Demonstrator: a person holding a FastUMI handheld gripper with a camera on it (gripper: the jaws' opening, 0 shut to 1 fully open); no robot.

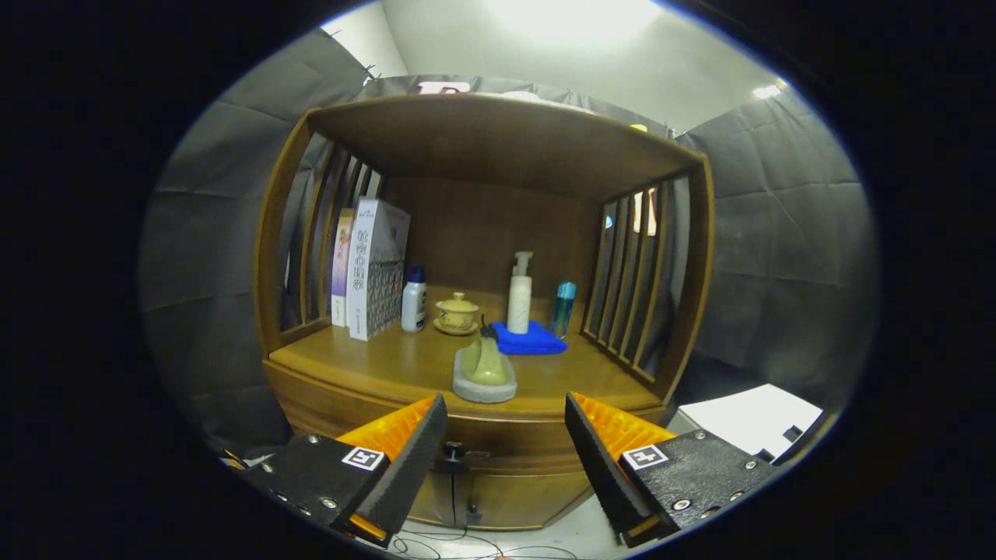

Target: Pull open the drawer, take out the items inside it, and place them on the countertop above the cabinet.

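A wooden cabinet (482, 155) stands ahead with an open shelf bay over its countertop (389, 362). Below the countertop's front edge the drawer (506, 439) is closed, and its small dark knob (453, 449) shows just right of my left finger. My gripper (506, 420) is open, fingers spread wide, held in front of the drawer with nothing between them. On the countertop, just beyond the fingers, a yellow-green figure rests on a grey stone base (484, 377). The drawer's contents are hidden.
Further back on the countertop stand boxes (375, 268), a white bottle with a blue cap (414, 299), a lidded cup on a saucer (457, 313), a pump bottle (520, 294), a blue cloth (529, 340) and a teal bottle (563, 307). White paper (751, 420) lies to the right.
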